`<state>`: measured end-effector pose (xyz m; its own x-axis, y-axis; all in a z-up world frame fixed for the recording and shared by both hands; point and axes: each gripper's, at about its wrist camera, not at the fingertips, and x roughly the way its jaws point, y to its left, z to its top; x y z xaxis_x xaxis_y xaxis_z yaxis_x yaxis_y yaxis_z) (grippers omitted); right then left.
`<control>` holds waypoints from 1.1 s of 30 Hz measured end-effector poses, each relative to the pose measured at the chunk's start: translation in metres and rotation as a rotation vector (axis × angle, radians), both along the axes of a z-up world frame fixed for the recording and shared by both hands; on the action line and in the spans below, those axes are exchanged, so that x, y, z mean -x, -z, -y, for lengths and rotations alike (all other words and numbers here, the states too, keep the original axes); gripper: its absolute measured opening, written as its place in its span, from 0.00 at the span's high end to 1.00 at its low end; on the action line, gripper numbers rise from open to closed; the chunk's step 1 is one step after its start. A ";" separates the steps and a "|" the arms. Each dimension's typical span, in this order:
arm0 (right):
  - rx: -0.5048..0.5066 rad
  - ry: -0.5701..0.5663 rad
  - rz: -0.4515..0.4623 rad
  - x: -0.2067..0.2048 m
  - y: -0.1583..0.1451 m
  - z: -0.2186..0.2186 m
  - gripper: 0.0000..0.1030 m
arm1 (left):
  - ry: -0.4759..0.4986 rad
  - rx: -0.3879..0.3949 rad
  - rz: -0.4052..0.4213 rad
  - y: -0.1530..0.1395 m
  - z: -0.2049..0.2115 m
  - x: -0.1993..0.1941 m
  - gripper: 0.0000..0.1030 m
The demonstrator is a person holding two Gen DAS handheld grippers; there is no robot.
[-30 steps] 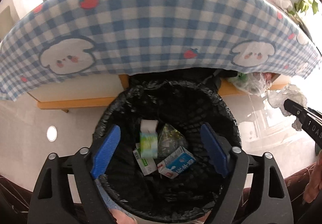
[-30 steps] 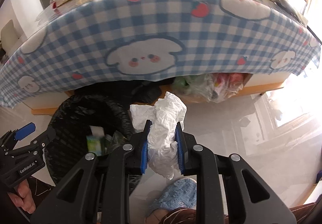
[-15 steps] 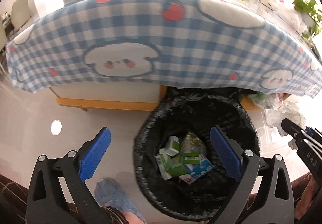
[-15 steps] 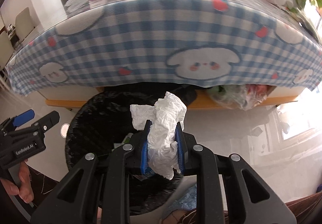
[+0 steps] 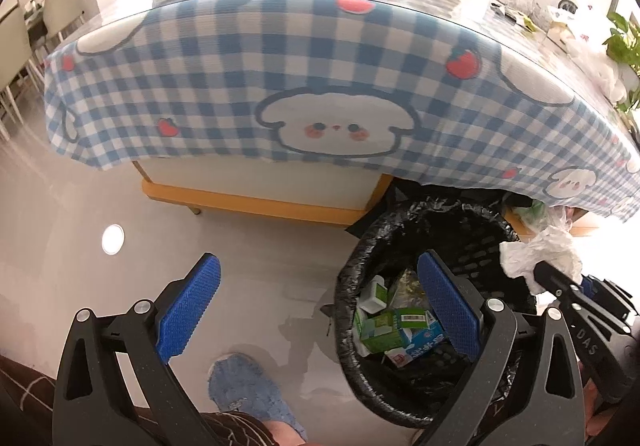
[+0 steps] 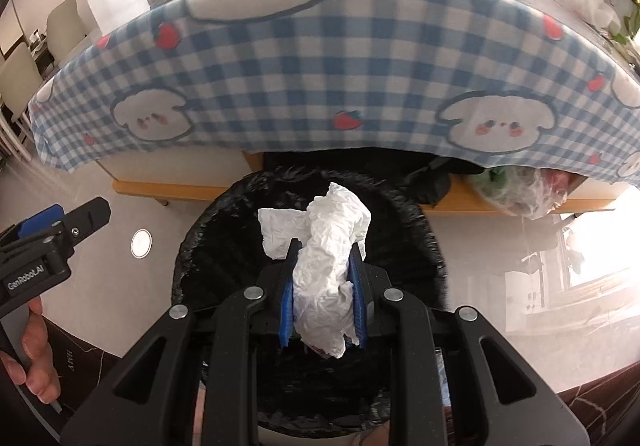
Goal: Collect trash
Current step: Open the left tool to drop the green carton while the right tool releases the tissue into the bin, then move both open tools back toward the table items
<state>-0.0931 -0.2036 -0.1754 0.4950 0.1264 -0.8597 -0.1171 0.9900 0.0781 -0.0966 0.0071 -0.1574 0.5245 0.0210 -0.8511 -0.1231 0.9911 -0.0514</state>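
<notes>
Since earlier, our right gripper [image 6: 323, 294], clamping the crumpled tissue [image 6: 326, 246], moved over the black bin [image 6: 400, 205]; our left gripper [image 5: 318, 310] gapes empty at 9 o'clock above bare floor [image 5: 80, 286].

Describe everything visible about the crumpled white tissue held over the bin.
The crumpled white tissue is thin, creased paper, bunched into an irregular wad. The right tool is shut on its middle, blue pads pressing both sides. A loose flap spreads up and to the left above the fingers; a smaller tail hangs below them. It hangs in the air over the open mouth of the black-lined trash bin, touching nothing but the tool. From the left wrist view it shows at the bin's right rim.
</notes>
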 end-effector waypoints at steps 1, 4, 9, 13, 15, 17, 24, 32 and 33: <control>-0.002 -0.001 -0.006 0.000 0.002 -0.003 0.79 | 0.001 -0.001 0.000 0.000 -0.003 0.001 0.06; 0.008 -0.003 -0.023 -0.002 0.009 -0.011 0.78 | 0.001 -0.002 -0.009 0.003 -0.010 0.002 0.06; 0.015 -0.009 -0.046 -0.005 0.015 -0.018 0.78 | -0.015 0.016 -0.033 0.011 -0.023 0.004 0.06; 0.024 -0.015 -0.059 -0.006 0.018 -0.019 0.78 | -0.013 0.023 -0.040 0.013 -0.025 0.003 0.06; 0.028 -0.014 -0.061 -0.006 0.019 -0.018 0.78 | -0.010 0.030 -0.041 0.013 -0.024 0.003 0.06; 0.034 -0.008 -0.058 -0.008 0.019 -0.017 0.75 | -0.007 0.044 -0.039 0.011 -0.024 0.003 0.06; 0.054 0.010 -0.029 -0.005 0.011 -0.010 0.46 | 0.007 0.029 -0.038 0.007 -0.018 0.001 0.06; 0.060 0.051 0.022 -0.004 -0.009 -0.001 0.22 | 0.026 0.025 -0.034 0.000 -0.011 0.000 0.06; 0.057 0.055 0.032 -0.004 -0.013 0.000 0.19 | 0.028 0.025 -0.033 -0.001 -0.010 0.001 0.06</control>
